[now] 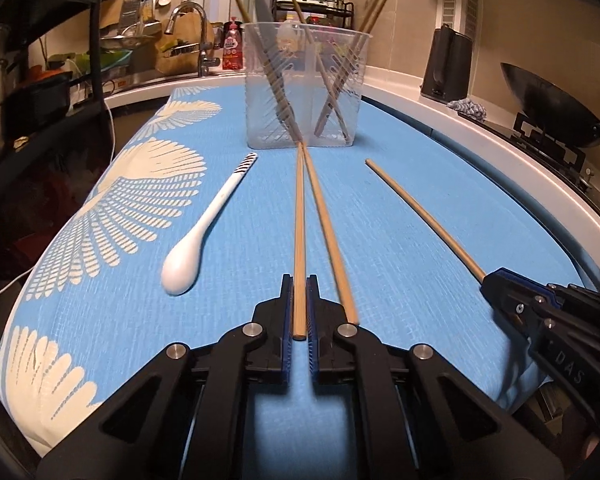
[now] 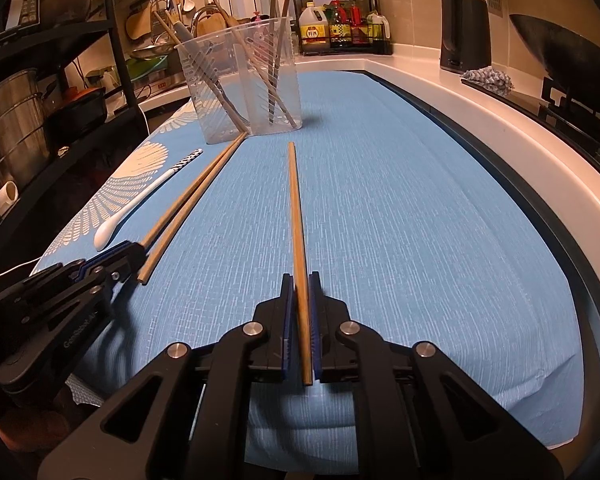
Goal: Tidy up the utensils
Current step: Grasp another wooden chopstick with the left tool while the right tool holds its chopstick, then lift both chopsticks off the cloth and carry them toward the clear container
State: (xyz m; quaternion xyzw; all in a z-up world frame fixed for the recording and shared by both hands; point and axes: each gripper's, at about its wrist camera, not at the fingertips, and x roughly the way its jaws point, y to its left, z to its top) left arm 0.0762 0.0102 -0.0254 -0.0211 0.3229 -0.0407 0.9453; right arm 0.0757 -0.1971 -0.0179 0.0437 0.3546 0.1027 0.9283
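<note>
- Nearest the left lens: left gripper (image 1: 299, 280), jaws clamped on the near end of a chopstick (image 1: 299, 220), blue pads pressed against both its sides.
- Lies along the blue cloth (image 1: 400, 220), tip reaching the foot of the clear cup (image 1: 304, 120).
- Second chopstick (image 1: 328, 232) just beside it on the right, loose, near end resting by the right finger, tips of the two meeting at the cup.
- White spoon (image 1: 188, 256) left of the pair, bowl toward the camera, striped handle end pointing toward the cup, apart from both sticks.
- Right gripper (image 2: 299, 280) closed on a third chopstick (image 2: 296, 208), well right of the pair; far tip short of the cup, not touching it.
- Same gripper seen from the left view at the right edge (image 1: 490, 280), stick running out of its closed tip.
- Cup upright at the far end of the cloth, several chopsticks standing tilted inside, leaning on its walls; a darker flat utensil among them, kind unclear.
- Cloth spread over a white counter (image 2: 480, 120), pale fan pattern along its left side.
- Behind: tap (image 1: 192, 28) and dish rack at left, bottle rack (image 2: 340, 28) at the back, dark kettle (image 2: 464, 32) at right, wok (image 1: 552, 108) on the hob at far right.
- Whether either gripped stick is lifted clear of the cloth: cannot tell.
</note>
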